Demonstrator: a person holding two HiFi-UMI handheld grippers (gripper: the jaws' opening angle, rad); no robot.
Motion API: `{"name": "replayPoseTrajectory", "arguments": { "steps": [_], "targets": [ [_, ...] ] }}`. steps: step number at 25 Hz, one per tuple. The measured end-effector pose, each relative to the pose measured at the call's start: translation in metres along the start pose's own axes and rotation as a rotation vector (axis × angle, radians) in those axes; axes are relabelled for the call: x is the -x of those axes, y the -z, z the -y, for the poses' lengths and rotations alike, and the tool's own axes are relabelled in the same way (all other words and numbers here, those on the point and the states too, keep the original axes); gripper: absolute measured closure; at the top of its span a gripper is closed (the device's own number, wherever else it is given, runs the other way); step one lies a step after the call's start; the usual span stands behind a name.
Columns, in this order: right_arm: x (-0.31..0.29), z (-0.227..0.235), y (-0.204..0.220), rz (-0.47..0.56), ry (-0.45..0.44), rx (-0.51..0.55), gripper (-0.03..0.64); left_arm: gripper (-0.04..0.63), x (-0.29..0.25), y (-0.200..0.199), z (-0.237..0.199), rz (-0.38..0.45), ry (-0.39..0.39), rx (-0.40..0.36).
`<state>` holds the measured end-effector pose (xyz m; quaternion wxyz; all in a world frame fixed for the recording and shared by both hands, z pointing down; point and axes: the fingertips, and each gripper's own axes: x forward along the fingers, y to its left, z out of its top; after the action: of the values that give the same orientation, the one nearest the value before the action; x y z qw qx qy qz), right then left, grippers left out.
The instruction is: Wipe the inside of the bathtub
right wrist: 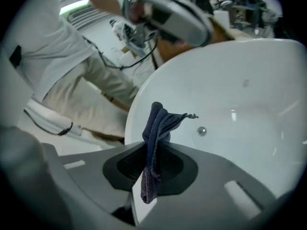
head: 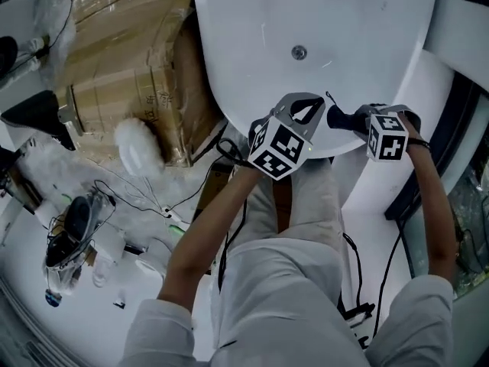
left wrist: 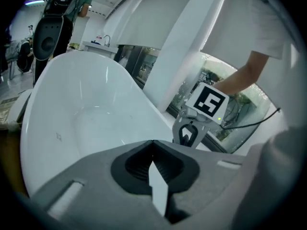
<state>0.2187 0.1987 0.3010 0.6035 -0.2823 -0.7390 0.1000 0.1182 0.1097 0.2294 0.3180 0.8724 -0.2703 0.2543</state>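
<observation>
One white bathtub (head: pixel 321 21). Two grippers: the right gripper (right wrist: pixel 154 150) pinches one dark cloth (right wrist: pixel 158 126); the left gripper (left wrist: pixel 154 169) has its jaws together, empty.

We hold left gripper (head: pixel 304 112) and right gripper (head: pixel 340 118) forward, near each other, side by side. Left jaws together, empty; right jaws clamped on dark cloth (right wrist: pixel 156 128).

Print on cardboard box (head: pixel 145 90) too blurred to read.

Head view looks steeply down on the bathtub (head: pixel 359 21) near end. Both gripper views sit close at its rim, facing each other across its shared inside.
</observation>
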Motion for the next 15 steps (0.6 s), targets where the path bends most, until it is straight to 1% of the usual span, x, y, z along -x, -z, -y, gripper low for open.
{"name": "replayPoseTrajectory", "arguments": {
  "steps": [1, 3, 6, 10, 12, 14, 15],
  "targets": [
    [0.012, 0.007, -0.012, 0.063, 0.056, -0.047, 0.561, 0.597, 0.01, -0.006, 0.003, 0.011, -0.008, 0.006],
    [0.038, 0.016, -0.035, 0.166, 0.14, -0.117, 0.562, 0.596, 0.03, -0.019, 0.008, 0.031, -0.023, 0.009],
    [0.082, 0.024, -0.072, 0.297, 0.251, -0.176, 0.561, 0.596, 0.061, -0.039, 0.012, 0.059, -0.052, 0.0],
    [0.15, 0.023, -0.117, 0.566, 0.422, -0.309, 0.561, 0.597, 0.108, -0.07, 0.022, 0.086, -0.095, -0.031],
    [0.183, 0.016, -0.137, 0.693, 0.469, -0.383, 0.561, 0.597, 0.132, -0.089, 0.027, 0.108, -0.114, -0.05],
    [0.214, 0.005, -0.157, 0.792, 0.49, -0.437, 0.561, 0.597, 0.157, -0.104, 0.033, 0.128, -0.134, -0.061],
    [0.23, -0.001, -0.166, 0.831, 0.499, -0.449, 0.561, 0.597, 0.168, -0.112, 0.035, 0.143, -0.145, -0.064]
  ]
}}
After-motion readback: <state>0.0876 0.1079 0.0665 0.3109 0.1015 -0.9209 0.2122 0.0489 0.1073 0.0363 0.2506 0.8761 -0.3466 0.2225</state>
